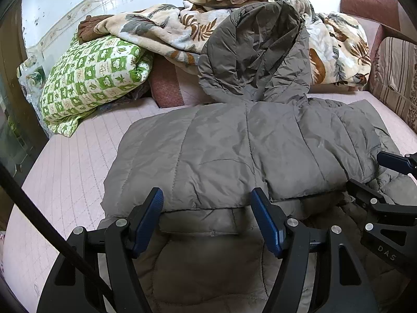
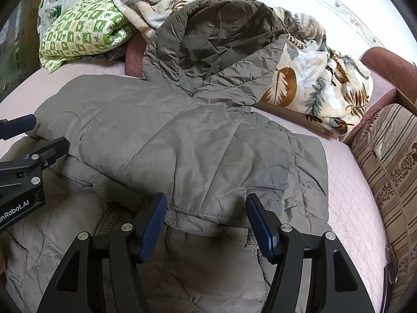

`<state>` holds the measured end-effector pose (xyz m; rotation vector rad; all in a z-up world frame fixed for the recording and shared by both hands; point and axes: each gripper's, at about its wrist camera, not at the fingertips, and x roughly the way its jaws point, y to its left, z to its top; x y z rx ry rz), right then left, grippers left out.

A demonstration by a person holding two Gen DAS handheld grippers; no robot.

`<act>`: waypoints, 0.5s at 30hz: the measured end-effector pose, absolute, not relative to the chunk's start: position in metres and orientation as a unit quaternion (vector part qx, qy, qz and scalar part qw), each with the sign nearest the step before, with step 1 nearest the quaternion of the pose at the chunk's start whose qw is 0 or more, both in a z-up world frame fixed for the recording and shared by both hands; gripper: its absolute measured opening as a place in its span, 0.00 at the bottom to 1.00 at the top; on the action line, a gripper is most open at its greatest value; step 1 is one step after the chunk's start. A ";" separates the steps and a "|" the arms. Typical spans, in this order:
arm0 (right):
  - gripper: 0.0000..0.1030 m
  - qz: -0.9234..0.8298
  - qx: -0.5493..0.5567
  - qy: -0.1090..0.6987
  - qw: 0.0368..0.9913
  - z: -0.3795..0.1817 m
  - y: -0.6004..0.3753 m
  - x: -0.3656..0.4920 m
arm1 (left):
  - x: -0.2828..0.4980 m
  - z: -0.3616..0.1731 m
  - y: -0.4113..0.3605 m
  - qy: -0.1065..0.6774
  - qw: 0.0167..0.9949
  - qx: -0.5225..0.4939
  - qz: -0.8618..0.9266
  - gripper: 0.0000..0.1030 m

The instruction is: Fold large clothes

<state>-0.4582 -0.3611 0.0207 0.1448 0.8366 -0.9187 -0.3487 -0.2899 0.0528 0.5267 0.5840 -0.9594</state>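
Observation:
A large grey-brown hooded puffer jacket (image 1: 234,146) lies on the pink bed, folded over on itself, its hood (image 1: 255,52) propped up against the bedding behind. It also shows in the right wrist view (image 2: 182,143). My left gripper (image 1: 207,203) is open, its blue pads either side of the jacket's folded near edge, holding nothing. My right gripper (image 2: 206,206) is open over the near edge further right, also empty. Each gripper shows in the other's view: the right one (image 1: 365,172) at the right edge, the left one (image 2: 47,133) at the left edge.
A green checked pillow (image 1: 91,78) lies at the back left. A leaf-print blanket (image 1: 338,49) is heaped along the back. A striped cushion (image 2: 391,161) and a reddish sofa arm (image 2: 385,65) stand at the right. The pink quilted mattress (image 1: 65,172) shows left of the jacket.

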 end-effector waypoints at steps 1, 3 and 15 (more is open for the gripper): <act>0.65 -0.430 0.067 0.392 0.811 0.021 -0.361 -0.458 | -0.349 0.052 -0.291 0.274 0.814 0.248 -0.449 0.67; 0.65 -0.429 0.067 0.392 0.811 0.021 -0.361 -0.458 | -0.349 0.051 -0.291 0.273 0.814 0.249 -0.449 0.67; 0.65 -0.431 0.069 0.382 0.815 0.036 -0.353 -0.462 | -0.352 0.063 -0.284 0.265 0.819 0.237 -0.451 0.67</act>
